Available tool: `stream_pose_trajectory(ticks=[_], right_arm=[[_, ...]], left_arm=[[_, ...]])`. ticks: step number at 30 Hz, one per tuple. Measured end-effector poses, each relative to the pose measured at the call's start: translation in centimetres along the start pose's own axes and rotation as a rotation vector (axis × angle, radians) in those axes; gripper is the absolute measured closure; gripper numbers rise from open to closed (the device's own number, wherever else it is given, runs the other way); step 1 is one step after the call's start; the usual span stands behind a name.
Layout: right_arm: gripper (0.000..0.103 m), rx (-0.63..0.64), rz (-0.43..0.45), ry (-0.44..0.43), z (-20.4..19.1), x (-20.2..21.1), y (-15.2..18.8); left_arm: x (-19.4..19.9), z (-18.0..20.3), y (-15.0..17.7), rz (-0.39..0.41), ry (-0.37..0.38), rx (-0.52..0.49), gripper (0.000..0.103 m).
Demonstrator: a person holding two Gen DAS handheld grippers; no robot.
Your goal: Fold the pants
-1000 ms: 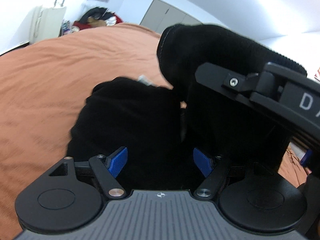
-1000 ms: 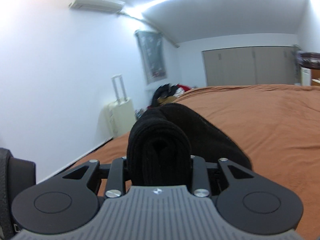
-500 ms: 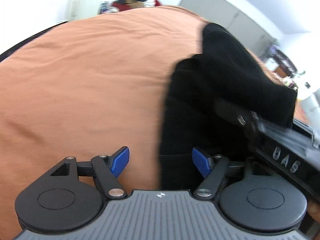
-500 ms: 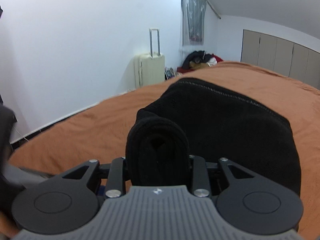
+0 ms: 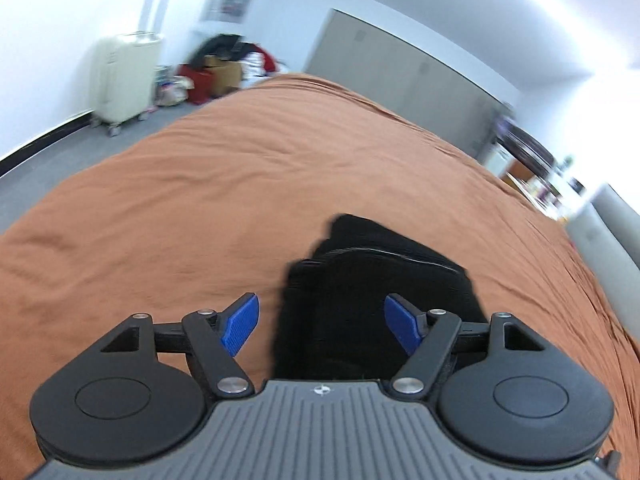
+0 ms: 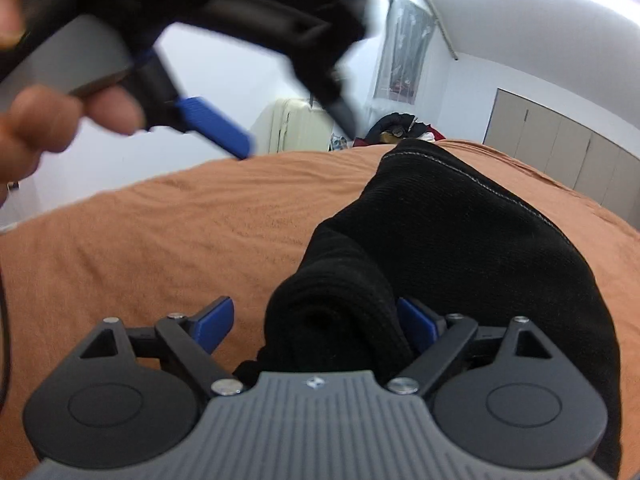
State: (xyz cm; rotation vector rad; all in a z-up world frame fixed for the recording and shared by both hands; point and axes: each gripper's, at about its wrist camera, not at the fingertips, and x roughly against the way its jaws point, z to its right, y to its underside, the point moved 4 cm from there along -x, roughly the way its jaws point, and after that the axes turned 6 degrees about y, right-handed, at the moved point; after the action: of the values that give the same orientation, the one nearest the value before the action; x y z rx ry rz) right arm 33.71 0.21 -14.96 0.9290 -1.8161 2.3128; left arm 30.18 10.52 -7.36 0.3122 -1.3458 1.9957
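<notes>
The black pants (image 5: 372, 296) lie folded in a thick bundle on the orange bedspread (image 5: 200, 200). My left gripper (image 5: 322, 326) is open and hovers above the bundle, its blue pads apart on either side of the bundle's near left part. In the right wrist view the pants (image 6: 460, 240) lie on the bedspread (image 6: 160, 240); my right gripper (image 6: 316, 326) is open, with a fold of the cloth (image 6: 336, 332) resting loose between its pads. The left gripper (image 6: 216, 128) shows blurred at the upper left, held in a hand.
A cream suitcase (image 5: 124, 76) stands on the grey floor by the white wall. A pile of clothes and boxes (image 5: 224, 68) sits beyond the bed. Grey wardrobe doors (image 5: 400, 76) line the far wall. A grey headboard (image 5: 608, 232) is at the right.
My right gripper has opened and let go of the pants, which now rest on the bed. My left gripper has lifted up and back from the bundle, still open.
</notes>
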Motion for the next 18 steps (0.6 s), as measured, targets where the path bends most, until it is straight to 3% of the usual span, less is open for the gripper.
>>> stream_pose_trajectory(ticks=[4,8,11,14,17,18], right_arm=[[0.020,-0.048,0.050,-0.003,0.9,2.0,-0.4],[0.018,0.007,0.119,0.039,1.2,7.1,-0.4],[0.010,0.050,0.203,0.094,2.4,12.1,-0.3],[0.010,0.027,0.276,0.230,5.4,15.9,-0.5],[0.009,-0.125,0.368,0.390,10.3,18.5,-1.1],[0.005,-0.177,0.389,0.435,12.0,18.8,-1.7]], left_arm=[[-1.4,1.8,0.9,-0.052,0.043,-0.050,0.019],[-2.0,2.0,1.1,-0.054,0.070,-0.043,0.019],[-1.5,3.1,1.6,-0.046,0.112,-0.049,0.019],[-0.9,4.1,2.7,-0.025,0.175,-0.045,0.019],[-1.7,4.4,3.9,-0.056,0.220,-0.013,0.018],[-2.3,4.4,4.4,-0.076,0.217,-0.006,0.018]])
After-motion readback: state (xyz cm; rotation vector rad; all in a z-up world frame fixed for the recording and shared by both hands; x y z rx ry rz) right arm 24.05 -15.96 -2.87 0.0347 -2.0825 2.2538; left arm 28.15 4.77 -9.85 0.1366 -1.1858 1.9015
